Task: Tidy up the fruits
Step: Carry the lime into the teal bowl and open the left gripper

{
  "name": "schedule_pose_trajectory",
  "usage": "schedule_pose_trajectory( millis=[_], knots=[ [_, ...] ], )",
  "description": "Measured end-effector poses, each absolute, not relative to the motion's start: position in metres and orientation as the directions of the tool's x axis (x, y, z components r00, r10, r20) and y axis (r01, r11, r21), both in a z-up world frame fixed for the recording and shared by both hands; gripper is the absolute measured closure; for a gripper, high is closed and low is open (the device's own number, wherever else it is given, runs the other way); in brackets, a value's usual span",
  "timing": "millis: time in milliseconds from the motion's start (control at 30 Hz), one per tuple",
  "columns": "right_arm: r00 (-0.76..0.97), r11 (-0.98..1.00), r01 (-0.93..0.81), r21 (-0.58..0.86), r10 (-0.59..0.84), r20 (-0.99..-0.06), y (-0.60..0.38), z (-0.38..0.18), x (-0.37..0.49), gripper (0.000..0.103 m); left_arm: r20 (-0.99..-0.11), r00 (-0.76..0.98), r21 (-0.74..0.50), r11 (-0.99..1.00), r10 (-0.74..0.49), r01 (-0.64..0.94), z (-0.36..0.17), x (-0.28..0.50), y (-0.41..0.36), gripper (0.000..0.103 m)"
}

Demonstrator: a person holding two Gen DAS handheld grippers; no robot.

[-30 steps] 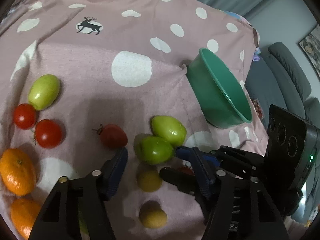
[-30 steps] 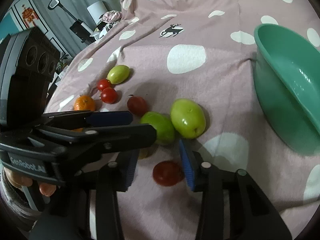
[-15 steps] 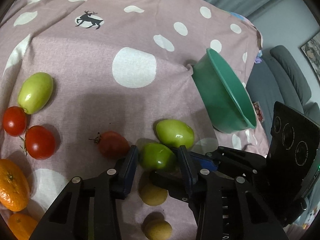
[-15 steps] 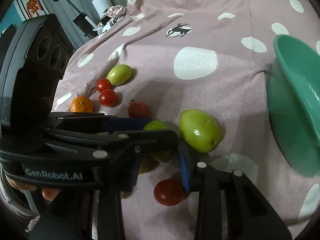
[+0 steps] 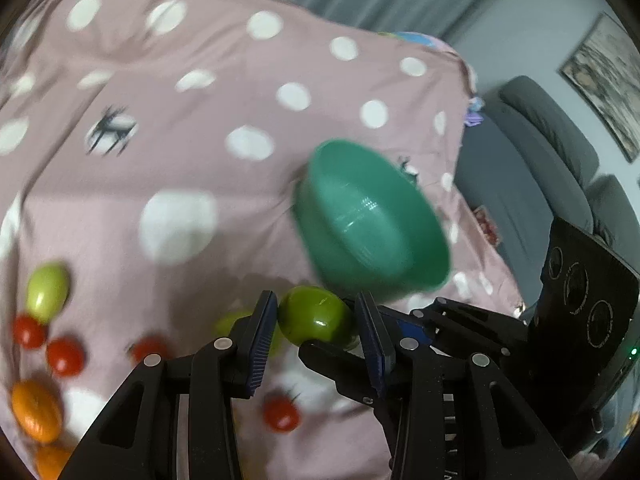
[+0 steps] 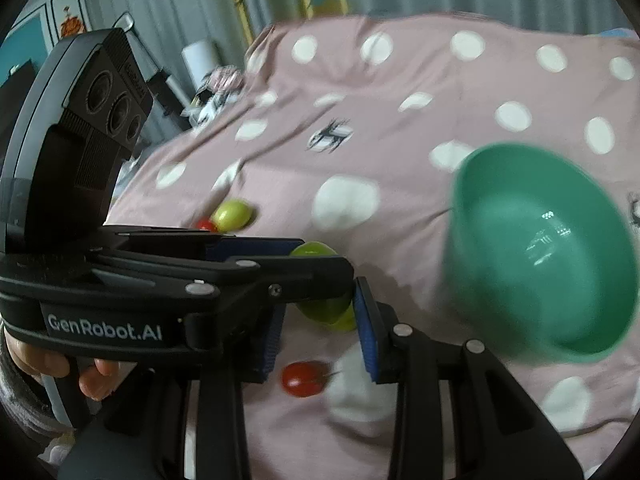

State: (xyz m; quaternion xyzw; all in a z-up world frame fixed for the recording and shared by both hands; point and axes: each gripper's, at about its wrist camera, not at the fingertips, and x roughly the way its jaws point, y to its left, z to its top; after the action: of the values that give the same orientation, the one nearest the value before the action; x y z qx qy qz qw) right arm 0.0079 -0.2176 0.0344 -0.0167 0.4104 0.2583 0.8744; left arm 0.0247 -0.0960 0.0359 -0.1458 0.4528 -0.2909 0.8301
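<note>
Between the pads of the left gripper (image 5: 316,322) sits a green fruit (image 5: 314,319), both pads pressed to its sides and its long axis running across from pad to pad, so it looks clamped and lifted off the cloth (image 5: 200,100). The bowl (image 5: 372,220) lies just ahead of the fruit and a little to the right, mouth tilted toward the tool; I judge a short forward carry would reach it. The right gripper (image 6: 320,320) is half open and, as far as I can tell, holds nothing, close beside the left.
</note>
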Motion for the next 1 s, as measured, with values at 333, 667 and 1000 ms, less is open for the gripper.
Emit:
schedule_pose_trajectory(
  millis=[333,667,1000],
  knots=[
    [0.644,0.945,-0.296,0.142,0.307,-0.7,-0.308,0.05,0.028,0.068,-0.656,0.375,-0.48,0.745,-0.655,0.463,0.04,0.058,-0.195,0.063],
    [0.605,0.963,-0.222,0.154,0.259,-0.753,-0.332,0.018,0.054,0.066,-0.696,0.356,-0.461,0.768,-0.623,0.444,0.017,0.075,-0.226,0.062],
    [0.658,0.974,-0.172,0.148,0.225,-0.718,-0.337,0.032,0.042,0.041,-0.675,0.403,-0.465,0.781,-0.617,0.417,0.035,0.069,-0.19,0.01]
  ],
)
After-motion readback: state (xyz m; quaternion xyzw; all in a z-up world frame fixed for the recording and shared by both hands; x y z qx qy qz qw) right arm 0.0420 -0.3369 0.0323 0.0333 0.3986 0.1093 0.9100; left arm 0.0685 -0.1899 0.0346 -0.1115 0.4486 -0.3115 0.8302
